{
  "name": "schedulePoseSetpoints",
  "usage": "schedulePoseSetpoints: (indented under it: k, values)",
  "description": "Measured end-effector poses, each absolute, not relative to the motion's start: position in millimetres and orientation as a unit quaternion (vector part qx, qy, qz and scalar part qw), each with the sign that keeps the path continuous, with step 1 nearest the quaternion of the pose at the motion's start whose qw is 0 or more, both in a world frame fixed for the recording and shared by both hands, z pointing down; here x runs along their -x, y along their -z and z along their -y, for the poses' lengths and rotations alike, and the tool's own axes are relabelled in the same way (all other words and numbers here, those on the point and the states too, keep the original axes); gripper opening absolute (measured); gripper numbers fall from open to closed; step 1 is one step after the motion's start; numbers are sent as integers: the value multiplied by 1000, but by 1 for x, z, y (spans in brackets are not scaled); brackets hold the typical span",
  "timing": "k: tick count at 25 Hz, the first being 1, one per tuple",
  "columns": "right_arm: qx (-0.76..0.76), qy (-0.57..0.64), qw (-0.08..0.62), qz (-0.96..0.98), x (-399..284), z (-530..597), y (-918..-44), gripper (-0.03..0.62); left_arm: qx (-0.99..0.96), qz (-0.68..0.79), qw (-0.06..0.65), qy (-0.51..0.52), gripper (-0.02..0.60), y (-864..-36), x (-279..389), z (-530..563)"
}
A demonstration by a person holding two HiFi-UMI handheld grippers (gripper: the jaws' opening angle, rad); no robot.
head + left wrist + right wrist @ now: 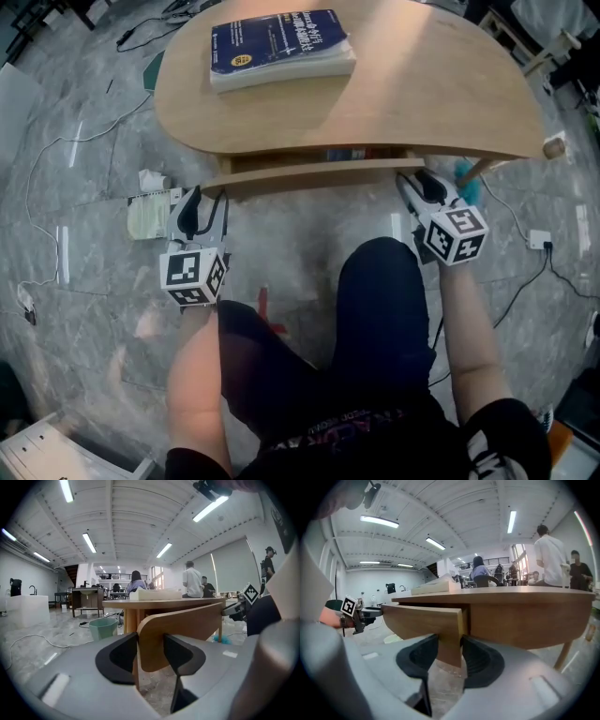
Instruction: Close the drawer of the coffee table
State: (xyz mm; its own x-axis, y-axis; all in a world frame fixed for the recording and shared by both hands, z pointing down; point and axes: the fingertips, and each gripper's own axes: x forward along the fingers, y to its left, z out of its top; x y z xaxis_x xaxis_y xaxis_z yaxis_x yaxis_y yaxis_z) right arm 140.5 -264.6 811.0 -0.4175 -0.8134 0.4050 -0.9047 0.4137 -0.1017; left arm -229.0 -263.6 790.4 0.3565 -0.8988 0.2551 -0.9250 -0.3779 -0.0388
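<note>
The oval wooden coffee table (403, 94) carries a blue book (279, 45). Its drawer stands out a little from under the top, with the curved drawer front (309, 172) facing me. My left gripper (199, 195) holds the front's left end: in the left gripper view the panel (187, 625) fills the gap between the jaws (150, 644). My right gripper (412, 175) holds the right end the same way, with the panel's edge (422, 618) pinched between its jaws (450, 644). Both grippers point roughly level at the table.
My knees (375, 309) are between the two arms, close to the drawer. Papers (148, 214) and cables lie on the marble floor at the left, and a white adapter (539, 240) at the right. A green bin (103, 628) stands beyond the table. People stand in the background.
</note>
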Motion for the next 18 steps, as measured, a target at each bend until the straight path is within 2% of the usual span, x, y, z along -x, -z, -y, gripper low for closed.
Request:
schedulePoseSetpoints:
  k: [18]
  values:
    - [-639, -199, 118, 734, -143, 308, -814, 158, -758, 636, 79, -122, 176, -792, 230, 309]
